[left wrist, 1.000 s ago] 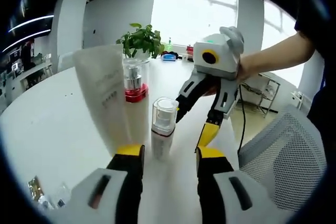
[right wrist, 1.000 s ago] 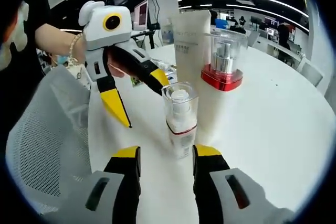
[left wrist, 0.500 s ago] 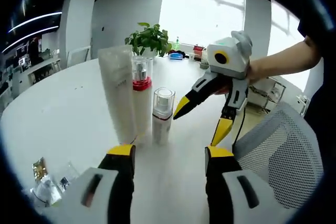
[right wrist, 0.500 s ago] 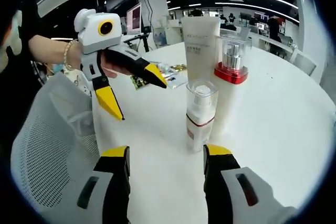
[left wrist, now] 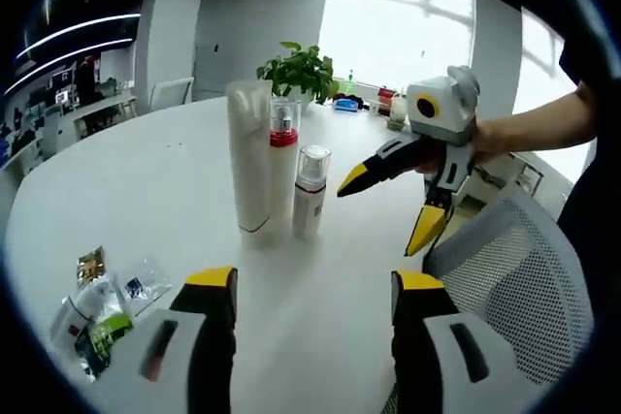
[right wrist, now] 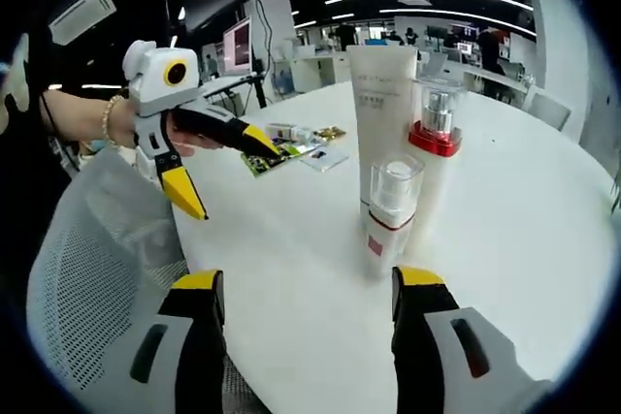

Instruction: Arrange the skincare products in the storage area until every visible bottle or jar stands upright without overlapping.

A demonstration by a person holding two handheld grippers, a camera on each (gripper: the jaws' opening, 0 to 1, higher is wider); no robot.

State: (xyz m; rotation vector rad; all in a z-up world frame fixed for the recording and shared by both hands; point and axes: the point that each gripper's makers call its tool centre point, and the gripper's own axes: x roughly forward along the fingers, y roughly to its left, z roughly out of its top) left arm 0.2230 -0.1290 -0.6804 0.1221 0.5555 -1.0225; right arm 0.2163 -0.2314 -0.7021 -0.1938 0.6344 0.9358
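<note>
Three skincare products stand upright in a tight group on the white table (left wrist: pixel 136 201): a tall white tube (left wrist: pixel 250 157), a white bottle with a red collar (left wrist: pixel 281 167) and a short pump bottle with a clear cap (left wrist: pixel 310 191). In the right gripper view the tube (right wrist: pixel 381 109), the red-collared bottle (right wrist: pixel 437 167) and the short pump bottle (right wrist: pixel 390 206) touch or nearly touch. My left gripper (left wrist: pixel 314 286) is open and empty, well short of them. My right gripper (right wrist: pixel 309 283) is open and empty too. Each shows in the other's view, the right gripper (left wrist: pixel 386 210) and the left gripper (right wrist: pixel 225 174).
Several small sachets (left wrist: pixel 97 307) lie on the table at my near left, and the sachets (right wrist: pixel 291 147) show behind the left gripper. A potted plant (left wrist: pixel 303 70) stands at the far edge. A mesh chair (left wrist: pixel 505 278) sits at the table's rim.
Both grippers have drawn back from the bottles, so the group looks smaller and farther. Their jaws stand a little wider. The three products have stayed upright in place.
</note>
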